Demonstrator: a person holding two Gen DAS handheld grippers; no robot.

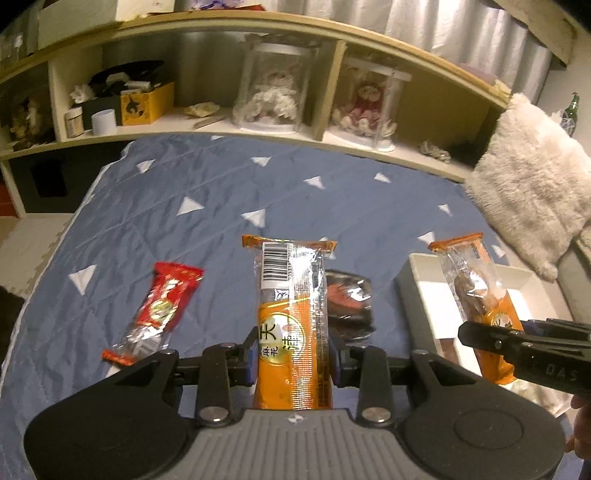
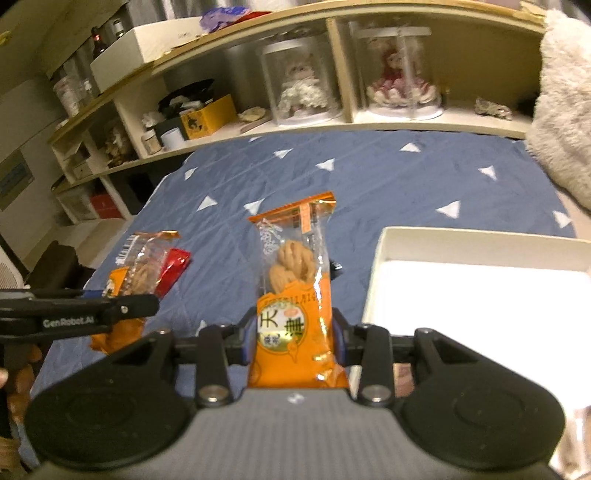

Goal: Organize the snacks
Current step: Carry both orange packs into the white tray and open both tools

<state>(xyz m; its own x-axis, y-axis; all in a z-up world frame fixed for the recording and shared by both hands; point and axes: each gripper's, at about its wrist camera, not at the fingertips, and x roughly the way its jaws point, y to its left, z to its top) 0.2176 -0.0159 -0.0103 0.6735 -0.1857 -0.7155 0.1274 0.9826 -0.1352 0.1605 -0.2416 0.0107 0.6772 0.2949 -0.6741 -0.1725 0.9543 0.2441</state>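
The left gripper (image 1: 291, 360) pinches an orange pack (image 1: 291, 325) near its lower end, holding it upright above the bed (image 1: 207, 184). This pack has an orange bottom with a gold-ringed round label bearing large Chinese characters, a clear upper part, a white barcode sticker and an orange sealed top strip; the side text is too small to read.

The right gripper (image 2: 295, 341) is clamped on a second orange pack (image 2: 295, 280) of the same kind, also upright. Through its clear window show two pale brown twisted dough pieces, and its label carries similar large characters under a row of Latin letters that stay illegible. In the left view this pack hangs over the near part of the white box (image 1: 424, 295). The side of the left gripper reads "GenRobot.AI" in the right view.

On the bed, left of the held pack, lies a red pack (image 1: 157, 314) with a clear lower end and a round gold emblem. Just behind the left gripper rests a dark pack (image 1: 351, 302), perhaps black with a red print; the glare hides its detail. The white box sits toward the bed's right edge, open-topped.

Farther back, a furry cushion (image 1: 532, 195) leans at the right corner, and a shelf (image 1: 258, 22) along the bed's far edge holds two dolls in clear cases (image 1: 275, 88) and a yellow box (image 1: 146, 105).
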